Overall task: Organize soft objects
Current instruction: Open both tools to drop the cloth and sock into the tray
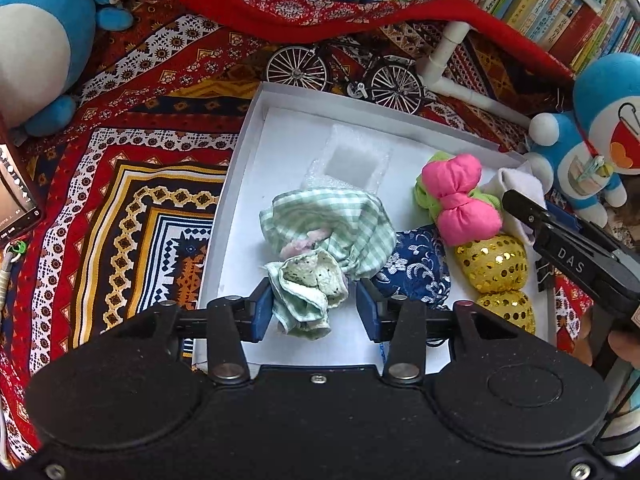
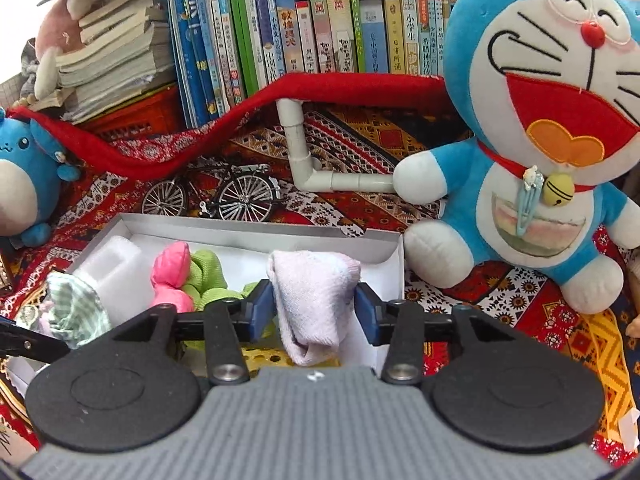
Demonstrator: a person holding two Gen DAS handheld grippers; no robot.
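Gold sequinned balls (image 1: 496, 266) beside the left gripper (image 1: 312, 306) show clearly only in its view. Its jaws stand apart around a green cloth bundle (image 1: 306, 292) in the white box (image 1: 236, 168). Right gripper (image 2: 314, 308) brackets a pale towel (image 2: 314, 300), pads apparently touching; pink-green toy (image 2: 180, 276) lies left, blue cat plush (image 2: 552, 128) right.

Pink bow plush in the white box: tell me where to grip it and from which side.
Grip the pink bow plush at its narrow cinched waist, coming from above. The two puffy lobes bulge either side, so the pinched middle fits between fingers; the white box wall and neighbouring gold sequin piece crowd sideways approaches.
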